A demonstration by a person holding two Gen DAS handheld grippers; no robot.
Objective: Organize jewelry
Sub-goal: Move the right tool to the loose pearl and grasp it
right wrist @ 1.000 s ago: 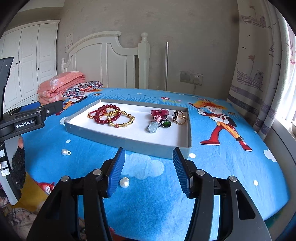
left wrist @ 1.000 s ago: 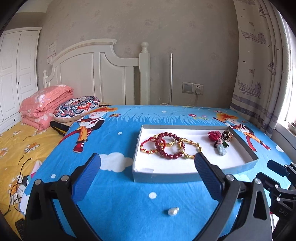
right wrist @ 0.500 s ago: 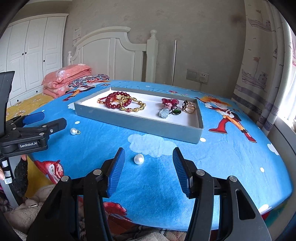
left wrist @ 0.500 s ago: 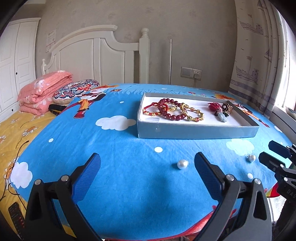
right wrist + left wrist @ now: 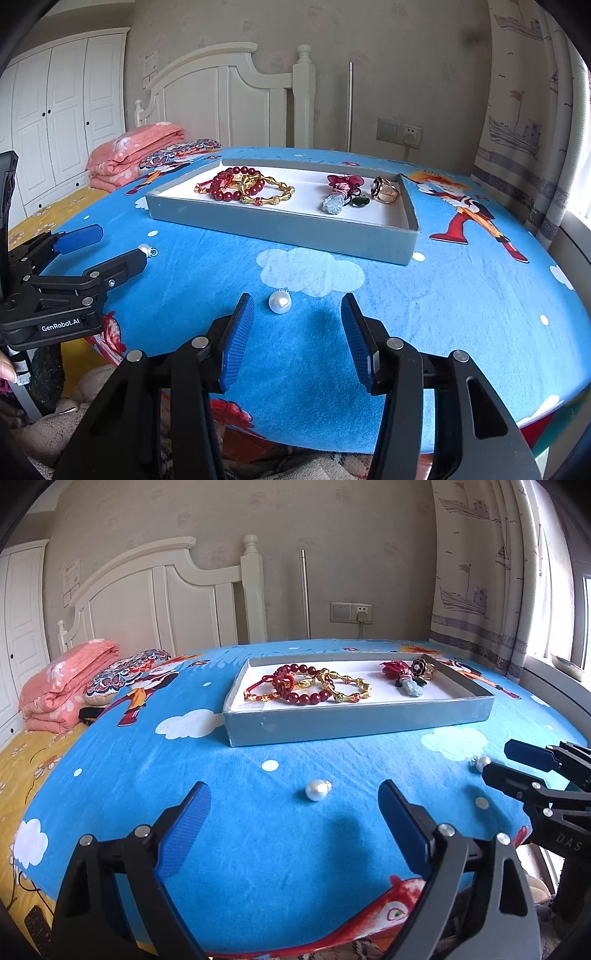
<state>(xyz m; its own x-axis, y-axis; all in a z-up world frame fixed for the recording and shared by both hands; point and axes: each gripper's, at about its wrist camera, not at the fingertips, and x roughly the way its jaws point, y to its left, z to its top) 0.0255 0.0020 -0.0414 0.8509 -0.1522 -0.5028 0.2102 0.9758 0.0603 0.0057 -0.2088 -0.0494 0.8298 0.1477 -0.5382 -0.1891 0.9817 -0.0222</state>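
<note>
Although both pearl earrings look simple to lift, they are small, round and smooth, so each will probably roll on the soft blue bedsheet [image 5: 258, 842] or slip out if the pads press off centre. One pearl earring [image 5: 316, 789] lies on the bed ahead of the left tongs [image 5: 295, 805], whose jaws are closing with nothing pressed between them. The second pearl earring [image 5: 279, 302] lies just ahead of the right tongs [image 5: 297, 314], nearer the left pad; these jaws are also closing and do not touch it yet. I judge that the best hold is across the middle of the ball, with light pressure, because the little metal loop is thin and may bend. The grey tray [image 5: 280, 225] stands further back on the bed and already holds the red bead bracelets [image 5: 232, 182], a gold bracelet [image 5: 269, 194] and a ring [image 5: 386, 190]. In the left view the second pearl is partly hidden behind the other tongs. Whether the earrings have hooks or posts is too small to tell.
</note>
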